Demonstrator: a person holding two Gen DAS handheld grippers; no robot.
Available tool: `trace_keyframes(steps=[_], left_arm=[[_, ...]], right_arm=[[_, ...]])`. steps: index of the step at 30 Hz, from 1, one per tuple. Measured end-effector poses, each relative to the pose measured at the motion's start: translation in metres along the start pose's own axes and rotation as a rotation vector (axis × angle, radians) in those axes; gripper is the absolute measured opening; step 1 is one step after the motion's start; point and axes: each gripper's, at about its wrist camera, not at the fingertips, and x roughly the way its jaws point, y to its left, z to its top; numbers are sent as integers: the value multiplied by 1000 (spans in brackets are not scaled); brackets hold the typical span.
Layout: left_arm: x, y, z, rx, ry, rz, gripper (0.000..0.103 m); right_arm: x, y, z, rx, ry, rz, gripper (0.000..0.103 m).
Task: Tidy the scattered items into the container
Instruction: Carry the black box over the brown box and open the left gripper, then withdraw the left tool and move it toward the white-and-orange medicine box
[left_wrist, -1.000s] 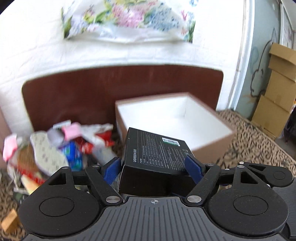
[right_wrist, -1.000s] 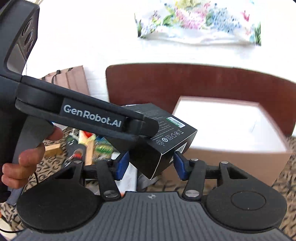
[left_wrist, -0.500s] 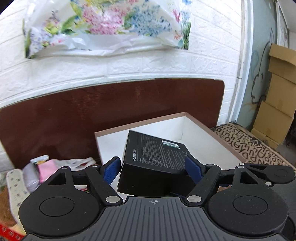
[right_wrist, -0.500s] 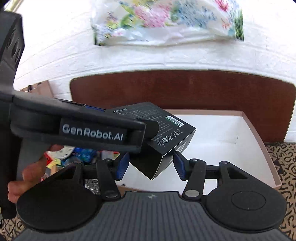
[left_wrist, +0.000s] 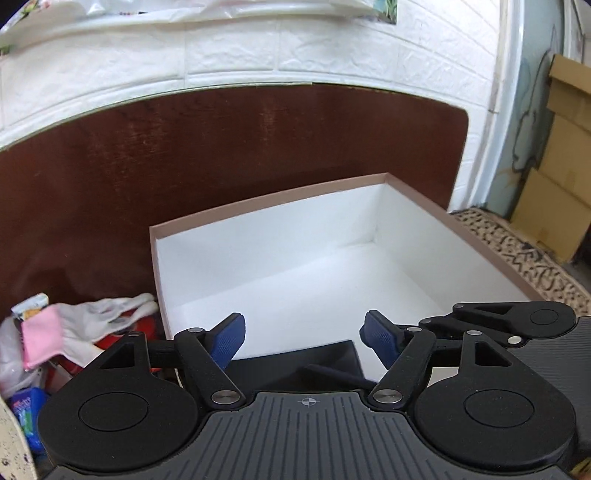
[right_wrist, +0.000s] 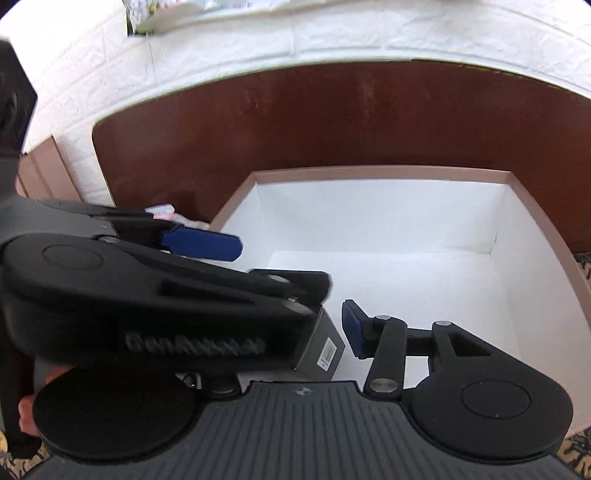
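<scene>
A large open box with a pinkish-brown rim and white inside stands in front of me; it also shows in the right wrist view. My left gripper is open and empty over its near left part. The black product box lies below it inside the container, mostly hidden by the gripper body. In the right wrist view the black box shows as a grey end with a label. My right gripper is open just above the black box; only its right blue fingertip shows, the left gripper body hides the other.
A heap of scattered items lies left of the container: a white glove, a pink piece, a blue packet. A dark brown board stands behind against a white brick wall. Cardboard boxes stand at the far right.
The left gripper has opened and let go of the black box, which has dropped into the container. Both grippers have moved forward over the container and tilted down.
</scene>
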Motion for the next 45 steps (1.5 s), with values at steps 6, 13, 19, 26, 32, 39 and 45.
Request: trace_keyframes(steps=[6, 13, 19, 26, 32, 39, 45], left_arm=[[-2, 9, 0, -28, -60, 82, 103], [-4, 19, 4, -48, -47, 118, 103], [-11, 25, 3, -37, -60, 136, 103], [-19, 35, -4, -49, -46, 156, 103], [-42, 29, -15, -40, -38, 184, 103], [-81, 23, -30, -79, -34, 209, 103], [-118, 16, -54, -79, -63, 261, 103]], right_arm=[[4, 1, 6, -15, 1, -54, 74], [6, -1, 8, -5, -6, -169, 101], [4, -3, 6, 0, 2, -173, 101], [-2, 0, 5, -8, 7, -154, 101], [-17, 9, 2, 18, 2, -146, 102], [-47, 33, -5, -14, -43, -153, 102], [-75, 56, -19, -43, -68, -142, 103]])
